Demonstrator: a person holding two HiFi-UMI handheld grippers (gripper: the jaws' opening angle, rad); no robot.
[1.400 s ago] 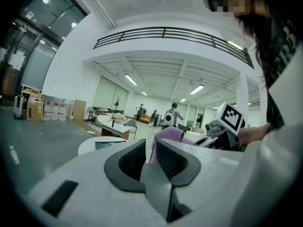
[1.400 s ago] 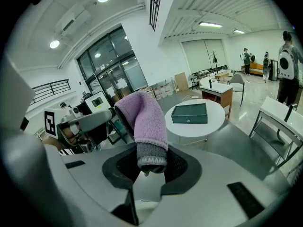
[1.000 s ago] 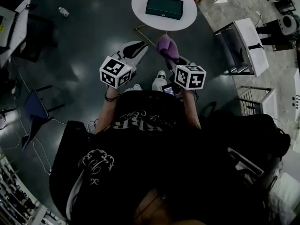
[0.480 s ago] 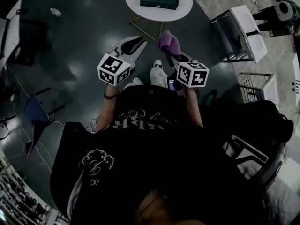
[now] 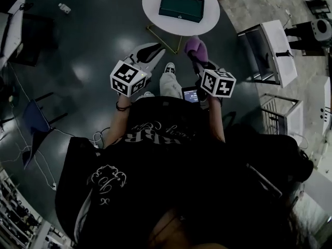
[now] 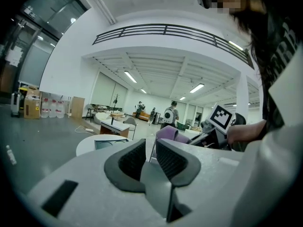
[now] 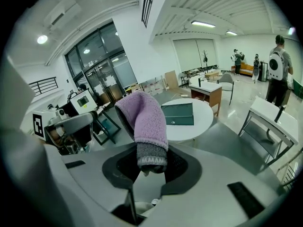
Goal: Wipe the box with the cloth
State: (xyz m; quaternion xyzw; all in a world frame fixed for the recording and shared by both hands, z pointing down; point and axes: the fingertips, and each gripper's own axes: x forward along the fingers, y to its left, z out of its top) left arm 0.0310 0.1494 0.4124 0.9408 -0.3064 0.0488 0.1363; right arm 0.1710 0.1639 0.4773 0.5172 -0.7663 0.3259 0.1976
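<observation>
A dark green box (image 5: 180, 7) lies on a small round white table (image 5: 207, 15) ahead of me on a dark floor. My right gripper (image 5: 196, 57) is shut on a purple cloth (image 5: 195, 47) that sticks up out of its jaws, short of the table's near edge. In the right gripper view the cloth (image 7: 143, 118) stands between the pads, with the box (image 7: 177, 113) beyond it. My left gripper (image 5: 160, 47) hangs to the left of the cloth, jaws together and holding nothing. The left gripper view shows the left gripper (image 6: 150, 148), the table (image 6: 90, 144) and the cloth (image 6: 167, 133).
A white desk with a metal frame (image 5: 275, 48) stands to the right of the table. A blue chair (image 5: 35, 119) and floor cables lie at the left, and a small bottle (image 5: 64, 8) at the far left. The person's shoe (image 5: 169, 69) is between the grippers. People stand far off (image 7: 274, 77).
The person has stepped, so table and box have shifted a little in the head view. The right gripper and cloth have moved slightly right. Both grippers keep the same grip.
</observation>
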